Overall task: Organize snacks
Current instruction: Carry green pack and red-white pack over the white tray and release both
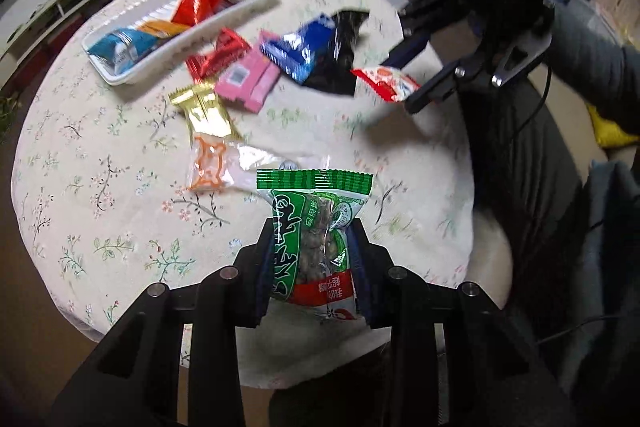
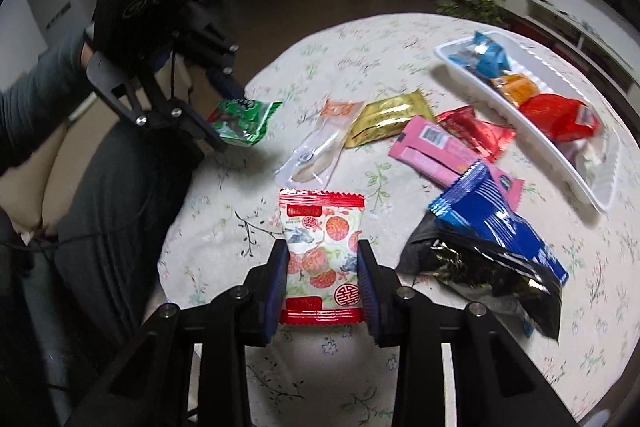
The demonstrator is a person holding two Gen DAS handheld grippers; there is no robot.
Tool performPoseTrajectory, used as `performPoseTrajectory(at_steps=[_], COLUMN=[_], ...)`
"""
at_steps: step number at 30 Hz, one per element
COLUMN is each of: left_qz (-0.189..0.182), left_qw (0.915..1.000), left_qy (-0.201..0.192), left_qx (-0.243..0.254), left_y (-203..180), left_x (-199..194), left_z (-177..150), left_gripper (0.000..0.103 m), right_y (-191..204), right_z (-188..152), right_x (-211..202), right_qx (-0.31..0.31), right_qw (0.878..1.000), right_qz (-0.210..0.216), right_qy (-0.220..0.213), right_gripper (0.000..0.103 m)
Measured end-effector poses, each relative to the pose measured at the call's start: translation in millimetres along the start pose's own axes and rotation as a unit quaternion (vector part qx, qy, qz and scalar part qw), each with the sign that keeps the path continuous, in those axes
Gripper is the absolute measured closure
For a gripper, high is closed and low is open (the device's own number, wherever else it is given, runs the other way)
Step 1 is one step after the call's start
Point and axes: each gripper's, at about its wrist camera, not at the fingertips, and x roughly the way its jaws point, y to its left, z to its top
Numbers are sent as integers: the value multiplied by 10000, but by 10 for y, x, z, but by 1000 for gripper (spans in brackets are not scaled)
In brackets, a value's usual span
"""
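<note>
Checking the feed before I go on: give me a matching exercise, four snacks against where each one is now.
Things:
1. green packet
2. red-and-white packet
3. orange packet
4. gold packet

Places:
A. in the white tray
B. lying on the tablecloth
C. in the left gripper
D. in the right gripper

Pairs: 1-C, 2-D, 3-A, 4-B

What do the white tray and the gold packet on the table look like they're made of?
White tray: probably thin molded plastic, matte, with ribbed walls. Gold packet: metallic foil-look film, going by its shiny creases and crimped ends, though it could be metallised plastic.
</note>
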Motion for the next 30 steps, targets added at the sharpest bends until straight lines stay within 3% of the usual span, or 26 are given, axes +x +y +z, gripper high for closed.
performPoseTrajectory(at_steps=[5,9,16,23,27,30], left_qz=[-42,16,163,346,628,808], left_qw=[9983,9920,9787,9601,9503,9478], left_qy=[-478,-1040,-1687,-2049,-2018,-1888], left_qx=[-331,-713,-1161,-1874,-2287,-2440], left_y=[-13,44,304,954,1366,1606], left_x=[-166,-345,-512,-555,-441,-285], left_z=[130,323,830,1444,1777,2019], left_gripper=[72,72,72,72,72,72], right_y=[-32,-97,-339,-798,-1153,-1366], right_z=[-60,-65,60,456,797,1022], right_x=[-175,-334,-766,-1031,-1087,-1018], right_qx=[284,533,1088,1700,1940,2038], right_qw=[9990,9966,9852,9661,9550,9511], right_qz=[-83,-212,-503,-1134,-1535,-1728], right_qy=[-322,-598,-1224,-1579,-1634,-1550], right_gripper=[67,67,67,67,67,67])
